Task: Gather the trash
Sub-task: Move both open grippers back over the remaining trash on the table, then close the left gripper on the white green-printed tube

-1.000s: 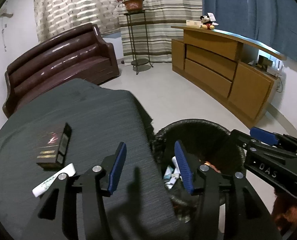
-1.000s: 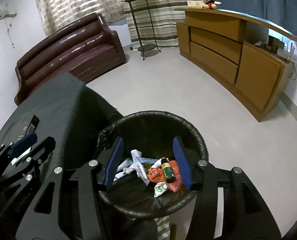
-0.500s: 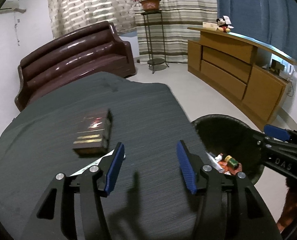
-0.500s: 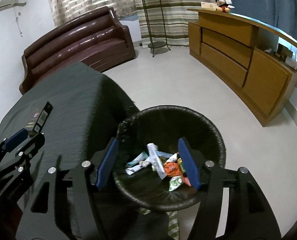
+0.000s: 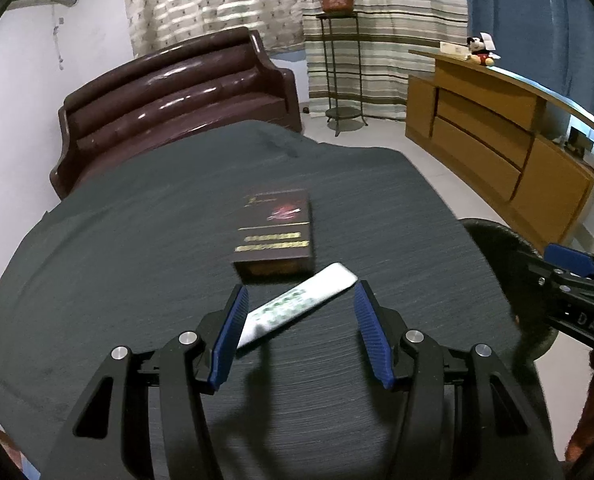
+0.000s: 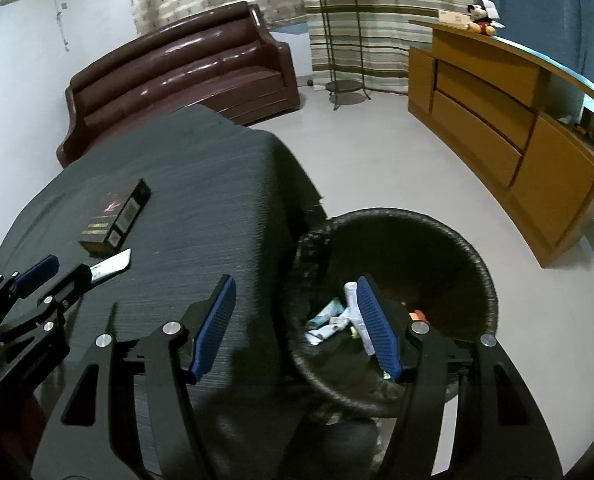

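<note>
A flat white and green tube (image 5: 301,304) lies on the dark grey tablecloth (image 5: 137,264), touching the front of a dark brown box (image 5: 275,232). My left gripper (image 5: 300,292) is open and low over the cloth. The tube's near end lies between its blue fingers, and neither pad presses on it. My right gripper (image 6: 295,280) is open and empty, straddling the table edge and the rim of the black bin (image 6: 493,304). Wrappers and a small bottle (image 6: 333,320) lie in the bin. The right wrist view also shows the left gripper (image 6: 71,270) at the tube (image 6: 113,266).
The bin stands on the pale floor (image 6: 377,152) right beside the table's right edge. A brown leather sofa (image 5: 177,108) is behind the table. A metal plant stand (image 5: 337,60) and a long wooden cabinet (image 5: 497,132) line the far side.
My left gripper has swung left from over the bin to the tube on the table. My right gripper has drifted left toward the table edge, and its jaws have widened.
</note>
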### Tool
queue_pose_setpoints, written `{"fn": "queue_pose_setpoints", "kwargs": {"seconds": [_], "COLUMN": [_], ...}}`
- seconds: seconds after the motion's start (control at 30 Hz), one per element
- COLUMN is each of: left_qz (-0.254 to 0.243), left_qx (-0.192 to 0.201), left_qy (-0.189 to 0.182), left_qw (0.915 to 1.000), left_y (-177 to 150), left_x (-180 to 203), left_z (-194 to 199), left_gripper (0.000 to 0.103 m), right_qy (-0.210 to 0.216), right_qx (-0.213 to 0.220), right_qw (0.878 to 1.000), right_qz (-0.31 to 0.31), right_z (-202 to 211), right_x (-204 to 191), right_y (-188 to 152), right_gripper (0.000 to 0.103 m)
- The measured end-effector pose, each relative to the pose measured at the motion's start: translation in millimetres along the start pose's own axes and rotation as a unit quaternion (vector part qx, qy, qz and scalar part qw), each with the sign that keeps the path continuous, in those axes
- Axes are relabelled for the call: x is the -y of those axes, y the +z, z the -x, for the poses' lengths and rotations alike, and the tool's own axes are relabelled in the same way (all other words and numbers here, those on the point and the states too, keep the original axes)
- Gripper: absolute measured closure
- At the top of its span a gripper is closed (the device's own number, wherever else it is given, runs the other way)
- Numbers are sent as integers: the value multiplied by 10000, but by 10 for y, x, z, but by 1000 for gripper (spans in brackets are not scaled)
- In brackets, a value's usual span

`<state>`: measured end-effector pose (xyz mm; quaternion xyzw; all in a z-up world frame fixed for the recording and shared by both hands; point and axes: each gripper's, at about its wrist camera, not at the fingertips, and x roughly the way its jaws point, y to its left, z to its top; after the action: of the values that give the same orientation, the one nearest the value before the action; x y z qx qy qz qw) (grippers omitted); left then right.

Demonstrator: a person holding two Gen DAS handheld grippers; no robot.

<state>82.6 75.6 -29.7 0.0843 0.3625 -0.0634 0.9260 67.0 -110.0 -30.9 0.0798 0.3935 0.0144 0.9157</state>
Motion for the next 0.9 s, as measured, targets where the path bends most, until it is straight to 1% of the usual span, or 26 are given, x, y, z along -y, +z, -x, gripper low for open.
{"fn": "queue_pose_setpoints", "kwargs": {"seconds": [0.17, 0.3, 0.5, 0.7, 0.8, 0.9], "left_qz": [16, -83, -101, -115, -132, -160], "left_qx": [-94, -168, -305, -384, -423, -541], "left_qy": [-6, -73, -181, -223, -243, -378], "left_qw": [10000, 9998, 9993, 9989, 9987, 9977], "left_y": [-11, -23, 18, 26, 24, 27], "left_x": [-76, -77, -131, -201, -220, -227], "left_z": [-49, -77, -142, -188, -215, -266], "left_gripper": [49, 49, 46, 45, 43, 41], "right_qy": [60, 107, 151, 176, 182, 186], "right_qx": [-41, -72, -130, -161, -162, -169], "right_qw": [10000, 9999, 9998, 9997, 9997, 9997], "right_qz": [12, 23, 15, 5, 3, 2], "right_z": [-33, -67, -114, -135, -129, -131], "right_x": [-83, -148, -169, -180, -176, -178], "right_y": [14, 19, 8, 21, 20, 21], "right_gripper": [42, 42, 42, 42, 42, 42]}}
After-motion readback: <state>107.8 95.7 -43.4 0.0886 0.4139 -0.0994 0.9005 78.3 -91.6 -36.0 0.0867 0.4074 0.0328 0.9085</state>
